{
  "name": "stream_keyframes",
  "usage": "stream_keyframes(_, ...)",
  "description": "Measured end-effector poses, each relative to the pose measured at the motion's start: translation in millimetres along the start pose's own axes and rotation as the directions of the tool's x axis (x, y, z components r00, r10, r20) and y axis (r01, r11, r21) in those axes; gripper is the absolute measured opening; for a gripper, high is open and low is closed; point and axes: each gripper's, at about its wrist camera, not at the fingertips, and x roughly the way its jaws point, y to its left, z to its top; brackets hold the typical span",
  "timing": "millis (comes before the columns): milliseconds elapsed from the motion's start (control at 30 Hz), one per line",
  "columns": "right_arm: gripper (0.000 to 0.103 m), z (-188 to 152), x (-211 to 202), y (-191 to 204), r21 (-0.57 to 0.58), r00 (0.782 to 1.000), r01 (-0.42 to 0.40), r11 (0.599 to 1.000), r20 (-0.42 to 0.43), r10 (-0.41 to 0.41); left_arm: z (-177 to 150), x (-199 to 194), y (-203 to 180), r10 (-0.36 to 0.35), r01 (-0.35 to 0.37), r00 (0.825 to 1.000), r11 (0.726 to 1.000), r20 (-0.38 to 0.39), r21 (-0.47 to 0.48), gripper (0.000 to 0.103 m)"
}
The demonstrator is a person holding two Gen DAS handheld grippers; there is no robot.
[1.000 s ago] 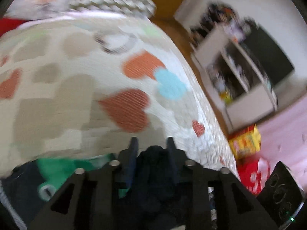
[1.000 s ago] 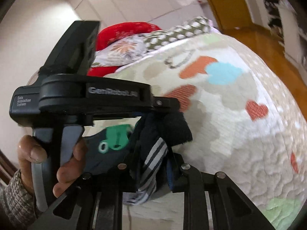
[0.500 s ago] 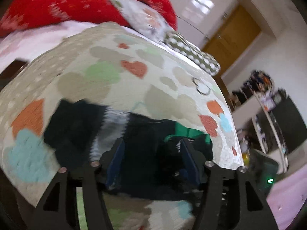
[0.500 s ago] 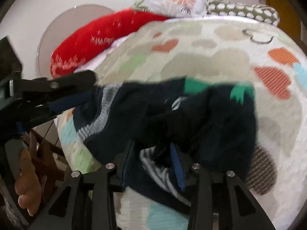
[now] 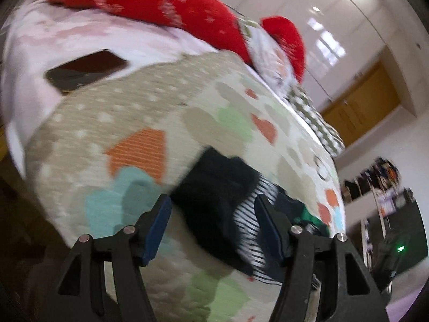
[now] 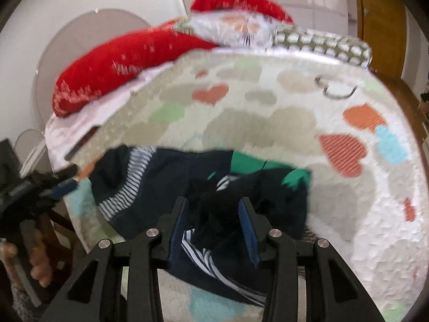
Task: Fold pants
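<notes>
Near the bed's (image 6: 335, 214) foot edge, on its heart-patterned quilt, dark navy pants with striped trim (image 6: 166, 185) lie rumpled. The left gripper (image 5: 211, 228) gapes wide around one end; the right gripper (image 6: 211, 230) is half-open around bunched cloth.

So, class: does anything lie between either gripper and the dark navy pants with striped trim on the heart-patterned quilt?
Nothing visible does. The dark navy pants with striped trim lie directly between the open fingers of the left gripper and the right gripper, on the heart-patterned quilt.
</notes>
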Motion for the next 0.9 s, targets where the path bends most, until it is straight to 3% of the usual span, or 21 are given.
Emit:
stream_keyframes(133,0.043,-6,38,-4,0.005,0.988,0.017,1.000,-0.151,-0.016,7,-5,33,0.040,-0.038,0.999,0.997,0.020,-0.073,0.063)
stream_keyframes(233,0.043,-1,29,0,-0.007,0.986,0.029,1.000,-0.165,-0.030,7,-9,55,0.070,-0.066,0.997,0.992,0.034,-0.109,0.064)
stream_keyframes(300,0.044,11,10,11,-0.005,0.991,0.004,1.000,-0.130,-0.005,6,-8,65,0.077,-0.073,0.996,0.989,0.032,-0.131,0.064)
stream_keyframes(367,0.051,23,-1,31,-0.035,0.993,-0.029,0.999,-0.115,0.025,3,-5,72,0.062,-0.058,0.998,0.988,0.019,-0.146,0.064)
stream_keyframes(433,0.067,37,2,59,-0.081,0.990,-0.070,0.994,-0.132,0.059,-1,-5,73,0.052,-0.048,0.998,0.988,0.020,-0.143,0.064)
stream_keyframes(467,0.068,42,7,74,-0.103,0.986,-0.088,0.991,-0.153,0.072,-2,-7,73,0.048,-0.044,0.999,0.989,0.025,-0.140,0.064)
stream_keyframes(567,0.068,59,47,122,-0.151,0.949,-0.156,0.976,-0.298,0.105,-3,-9,76,0.033,-0.029,0.999,0.990,0.025,-0.136,0.064)
stream_keyframes(633,0.068,66,76,146,-0.186,0.928,-0.161,0.969,-0.364,0.084,-5,-10,79,0.026,-0.022,0.999,0.990,0.025,-0.136,0.064)
stream_keyframes(767,0.068,73,130,189,-0.258,0.892,-0.109,0.960,-0.452,-0.020,-12,-12,77,0.016,-0.012,1.000,0.993,0.027,-0.119,0.064)
stream_keyframes(900,0.082,70,178,217,-0.355,0.839,0.021,0.935,-0.503,-0.209,-20,-9,71,-0.033,0.033,0.999,0.995,0.008,-0.096,0.064)
